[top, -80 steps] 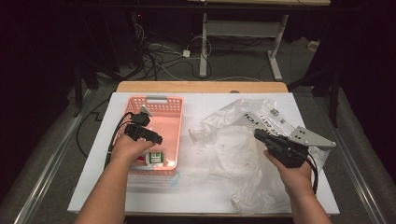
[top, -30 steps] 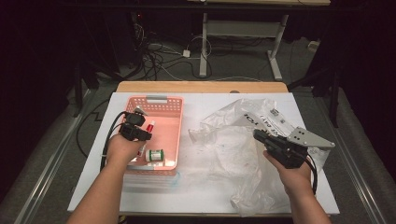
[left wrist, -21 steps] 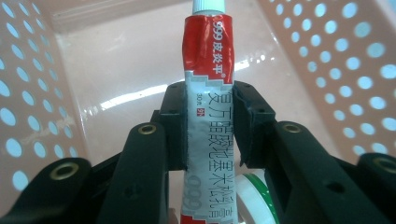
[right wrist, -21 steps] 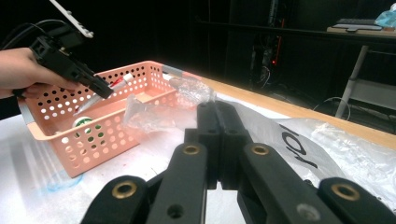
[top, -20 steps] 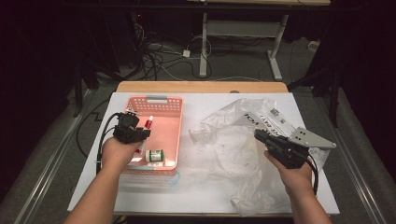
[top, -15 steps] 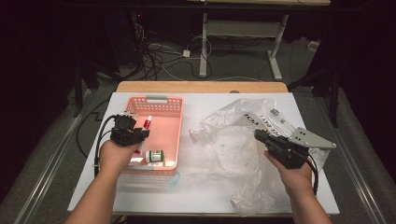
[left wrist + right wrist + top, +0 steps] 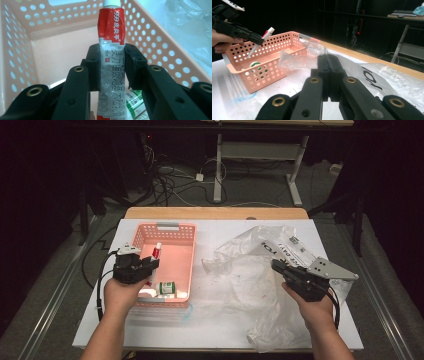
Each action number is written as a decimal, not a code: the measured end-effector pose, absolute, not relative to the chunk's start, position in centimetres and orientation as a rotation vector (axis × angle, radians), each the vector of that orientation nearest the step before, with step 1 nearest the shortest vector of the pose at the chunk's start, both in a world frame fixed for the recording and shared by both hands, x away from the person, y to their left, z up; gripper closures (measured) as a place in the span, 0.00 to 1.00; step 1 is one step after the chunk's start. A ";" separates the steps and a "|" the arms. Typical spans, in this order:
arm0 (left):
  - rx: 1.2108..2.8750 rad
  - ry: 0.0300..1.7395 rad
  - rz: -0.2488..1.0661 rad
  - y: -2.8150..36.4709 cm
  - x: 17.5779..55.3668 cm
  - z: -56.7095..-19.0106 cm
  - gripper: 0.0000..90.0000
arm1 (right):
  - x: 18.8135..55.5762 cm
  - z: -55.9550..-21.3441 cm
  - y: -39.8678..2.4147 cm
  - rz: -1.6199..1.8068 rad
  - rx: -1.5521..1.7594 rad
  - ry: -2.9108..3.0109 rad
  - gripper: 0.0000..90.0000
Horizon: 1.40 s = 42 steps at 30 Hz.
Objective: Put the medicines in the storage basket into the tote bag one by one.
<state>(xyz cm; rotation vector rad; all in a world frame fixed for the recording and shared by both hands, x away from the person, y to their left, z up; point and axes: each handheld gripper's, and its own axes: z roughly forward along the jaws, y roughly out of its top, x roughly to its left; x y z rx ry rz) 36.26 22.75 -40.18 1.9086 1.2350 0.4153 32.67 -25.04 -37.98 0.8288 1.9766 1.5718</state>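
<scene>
Pink plastic, perforated all over, makes up the basket (image 7: 176, 251) in the left half of the high view, sitting on a white table (image 7: 215, 330). Over its lower left corner hangs the left gripper (image 7: 150, 265), held in a hand (image 7: 120, 292) that comes up from the bottom edge. Its jaws are clamped on a red and silver ointment tube (image 7: 111, 62); in the left gripper view the tube stands up the middle of the frame between the two black pads, white cap at the top edge, red band with printed characters just below it. In the right gripper view the same tube (image 7: 260, 42) shows at upper left, tilted, cap pointing up and to the right, its lower end lifted above the basket floor. Under it, near the basket's lower edge in the high view, lies a small green and white container (image 7: 166, 288), also glimpsed low in the left gripper view behind the tube.

Moving right, a crumpled clear plastic bag (image 7: 250, 285) spreads over the middle and right of the table, with black lettering near its upper part. At the right of the high view the right gripper (image 7: 276, 266) rests over the bag, pointing toward the upper left. Its jaws are pressed fully together with nothing visible between them, as the right gripper view shows in the centre foreground.
</scene>
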 end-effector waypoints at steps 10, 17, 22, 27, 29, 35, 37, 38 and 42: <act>1.886 1.159 0.404 21.8 35.3 -39.7 0.75 | 32.8 -38.2 -25.1 1.561 0.826 1.986 1.00; 1.889 1.094 0.411 20.2 34.0 -38.7 0.75 | 32.7 -38.1 -25.0 1.570 0.826 1.983 1.00; 1.867 1.054 0.391 19.4 33.3 -38.0 0.75 | 32.6 -38.0 -25.0 1.573 0.824 1.980 1.00; 1.869 1.001 0.370 18.0 32.6 -37.4 0.75 | 32.5 -37.9 -25.0 1.579 0.825 1.974 1.00; 1.871 0.973 0.363 17.4 32.2 -37.1 0.75 | 32.5 -37.8 -25.0 1.581 0.821 1.973 1.00; 1.882 0.912 0.343 15.4 31.4 -36.8 0.74 | 32.4 -37.7 -25.1 1.584 0.816 1.970 1.00; 1.893 0.892 0.334 14.7 31.2 -36.8 0.74 | 32.4 -37.7 -25.1 1.584 0.817 1.971 1.00; 1.897 0.883 0.327 14.4 31.1 -36.9 0.75 | 32.4 -37.7 -25.1 1.584 0.818 1.971 1.00; 1.911 0.856 0.298 13.2 30.8 -37.2 0.74 | 32.4 -37.6 -25.0 1.586 0.808 1.968 1.00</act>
